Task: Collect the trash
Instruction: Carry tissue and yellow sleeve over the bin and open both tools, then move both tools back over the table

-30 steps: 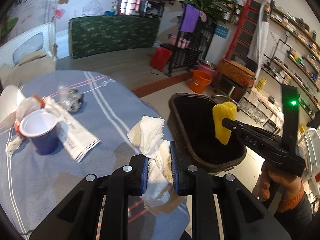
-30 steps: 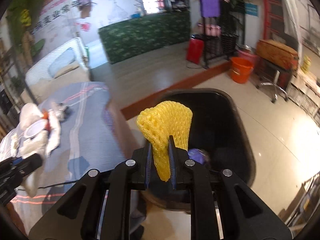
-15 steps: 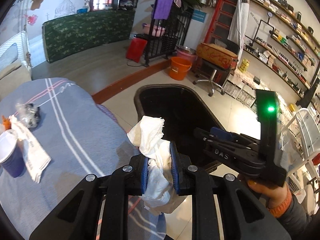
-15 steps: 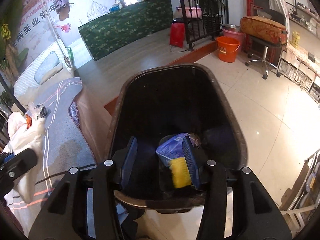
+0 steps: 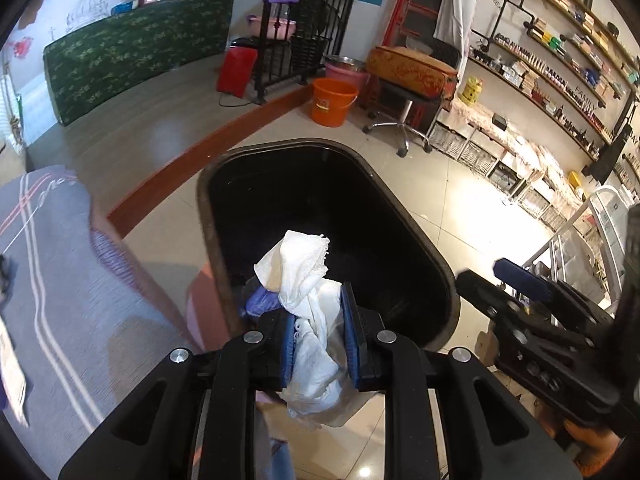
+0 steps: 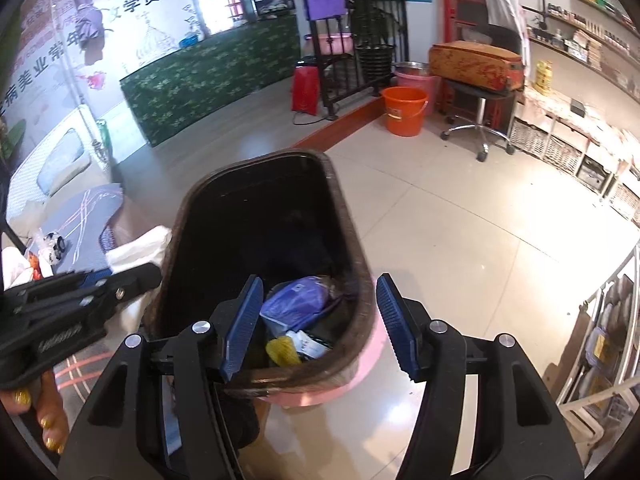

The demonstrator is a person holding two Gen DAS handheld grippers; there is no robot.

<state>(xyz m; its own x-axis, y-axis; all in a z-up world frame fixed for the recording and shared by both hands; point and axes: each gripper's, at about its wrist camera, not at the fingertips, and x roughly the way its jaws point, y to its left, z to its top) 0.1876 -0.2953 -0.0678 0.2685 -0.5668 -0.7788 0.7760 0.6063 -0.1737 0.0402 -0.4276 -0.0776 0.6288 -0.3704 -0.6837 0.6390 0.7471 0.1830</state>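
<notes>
Your left gripper [image 5: 318, 336] is clamped on a wad of crumpled white tissue [image 5: 308, 280], with what looks like a scrap of clear film hanging below the pads. You hold it low on the bundle, so the loose top flops forward toward twelve o'clock, over the near end of the black trash bin [image 5: 400, 216]. That seems a sensible hold: once the pads part, the wad should fall straight in rather than drag on the rim. From the left wrist view you look to be just past the bin's near rim, so I judge a little more reach forward would be safer before you let go.

Your right gripper [image 6: 318, 320] stands wide, holding nothing, its blue pads [image 6: 396, 324] spread on either side of the bin's near end. Between them, at the bottom of the bin, lie a blue wrapper [image 6: 298, 302], a yellow foam net [image 6: 282, 352] and a small white packet [image 6: 310, 345], so part of the collecting is done.

Outward at nine o'clock in the right wrist view, the table with the striped blue-grey cloth [image 6: 86, 216] carries more clutter, including crinkled clear plastic [image 6: 50, 242]; I judge that is the trash left to fetch. Beyond the bin at one o'clock stands an orange bucket [image 6: 403, 111], well apart from the work.
</notes>
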